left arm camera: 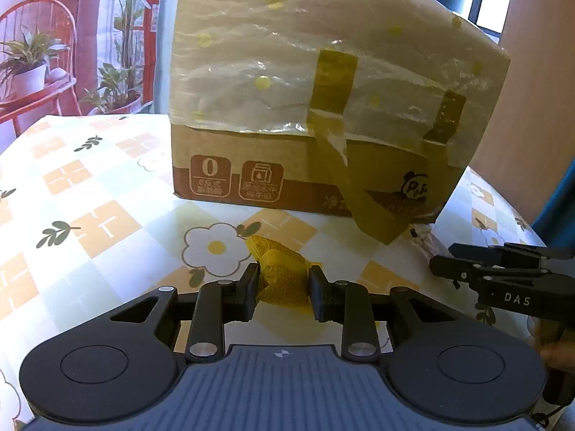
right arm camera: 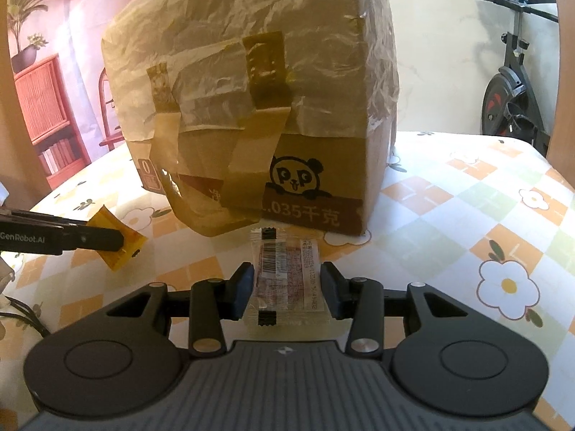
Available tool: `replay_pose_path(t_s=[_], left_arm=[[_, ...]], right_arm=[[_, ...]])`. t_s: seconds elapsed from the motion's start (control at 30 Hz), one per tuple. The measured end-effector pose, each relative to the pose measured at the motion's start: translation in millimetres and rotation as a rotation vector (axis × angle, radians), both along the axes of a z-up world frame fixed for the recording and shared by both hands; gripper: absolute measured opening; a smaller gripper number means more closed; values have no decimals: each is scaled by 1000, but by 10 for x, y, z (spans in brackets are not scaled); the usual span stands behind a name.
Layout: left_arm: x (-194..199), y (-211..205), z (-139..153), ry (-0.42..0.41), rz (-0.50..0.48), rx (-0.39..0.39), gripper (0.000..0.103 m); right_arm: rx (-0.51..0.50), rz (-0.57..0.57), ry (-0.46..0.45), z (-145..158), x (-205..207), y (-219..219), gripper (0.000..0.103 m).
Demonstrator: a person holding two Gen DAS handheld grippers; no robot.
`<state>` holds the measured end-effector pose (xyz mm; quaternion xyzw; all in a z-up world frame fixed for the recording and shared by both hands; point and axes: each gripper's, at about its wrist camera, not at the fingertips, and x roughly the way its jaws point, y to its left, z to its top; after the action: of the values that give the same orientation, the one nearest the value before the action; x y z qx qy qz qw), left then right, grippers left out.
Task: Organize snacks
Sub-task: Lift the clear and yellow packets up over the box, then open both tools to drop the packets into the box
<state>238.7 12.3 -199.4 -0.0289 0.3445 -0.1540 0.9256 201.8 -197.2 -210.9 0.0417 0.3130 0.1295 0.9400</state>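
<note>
One flower-print checked tablecloth [left arm camera: 90, 222], potted plants [left arm camera: 28, 61] behind.

brown cardboard box [right arm camera: 316, 165] under crinkled glossy plastic film [right arm camera: 251, 36], shiny yellow foil snack packet [left arm camera: 284, 280], clear plastic sachet [right arm camera: 284, 280], smooth patterned tablecloth [left arm camera: 90, 215]

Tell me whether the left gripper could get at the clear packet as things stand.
Probably not: the left gripper is already shut on a yellow snack, and the right gripper holds the clear packet.

The tabletop [left arm camera: 107, 222] wears a checked, flower-printed cloth; a plastic-wrapped, taped cardboard box [left arm camera: 305, 165] stands on it.
</note>
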Motion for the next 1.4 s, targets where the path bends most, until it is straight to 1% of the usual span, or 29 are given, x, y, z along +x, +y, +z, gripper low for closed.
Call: replay_pose_path(t_s=[0.1, 0.17, 0.27, 0.33, 0.43, 0.53, 0.63, 0.77, 0.87, 1.0, 1.07, 1.2, 1.3, 1.4], left_arm=[[-11, 27, 43, -10, 12, 18, 31], [-18, 80, 85, -17, 21, 11, 31], [-30, 155, 196, -36, 33, 3, 31], [-38, 198, 310, -70, 42, -3, 31], [-38, 263, 519, -129, 54, -19, 31], [-26, 330, 778, -192, 62, -43, 31], [6, 399, 1048, -246, 54, -71, 31], [132, 403, 1423, -327, 44, -63, 31], [278, 349, 1646, -353, 30, -63, 31], [544, 233, 1850, -379, 0, -71, 31], [655, 161, 1856, -383, -14, -56, 31], [948, 38, 1860, -331, -49, -69, 31], [1116, -52, 1818, -320, -55, -39, 31], [1234, -97, 1768, -295, -48, -40, 33]], right_arm=[[-17, -28, 3, 31, -16, -2, 44], [1, -68, -6, 67, -66, -73, 44], [20, -134, 10, 100, -170, -242, 44], [24, -172, 0, 151, -258, -364, 44], [35, -213, -39, 307, -356, -525, 44], [21, -222, -106, 553, -355, -593, 44], [32, -222, -200, 881, -306, -646, 44], [29, -194, -326, 1325, -227, -627, 44], [20, -145, -396, 1622, -118, -558, 44], [9, -75, -442, 1835, 149, -376, 44], [5, -40, -448, 1879, 335, -267, 44], [-22, -13, -407, 1851, 682, -38, 44], [-21, -17, -363, 1819, 872, 59, 44], [-30, -21, -301, 1763, 1003, 105, 46]])
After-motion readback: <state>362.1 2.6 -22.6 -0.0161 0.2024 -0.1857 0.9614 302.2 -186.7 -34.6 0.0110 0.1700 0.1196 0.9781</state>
